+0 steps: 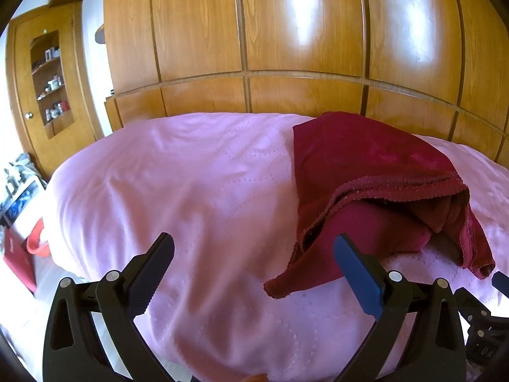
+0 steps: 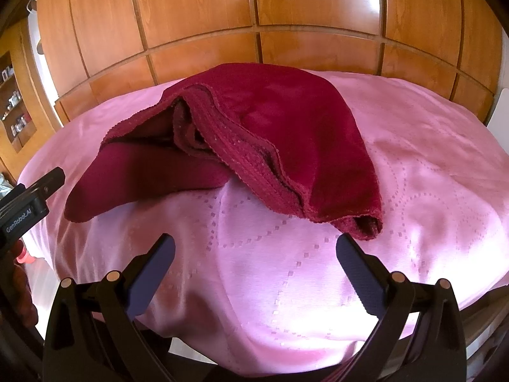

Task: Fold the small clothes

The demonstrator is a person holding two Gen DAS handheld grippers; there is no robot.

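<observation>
A dark red garment (image 1: pixel 366 172) lies crumpled on the pink bedspread (image 1: pixel 191 191), its trimmed edge folded over and one corner pointing toward me. In the right wrist view it (image 2: pixel 280 133) sits in the middle of the bed (image 2: pixel 429 207). My left gripper (image 1: pixel 254 248) is open and empty, just left of and in front of the garment's near corner. My right gripper (image 2: pixel 254 248) is open and empty, above the bedspread just in front of the garment. The left gripper's body (image 2: pixel 28 197) shows at the left edge of the right wrist view.
A wooden panelled wardrobe (image 1: pixel 286 47) stands behind the bed. A wooden cabinet with shelves of small items (image 1: pixel 51 86) stands at the left. A red basket (image 1: pixel 38 242) and other clutter lie on the floor at left.
</observation>
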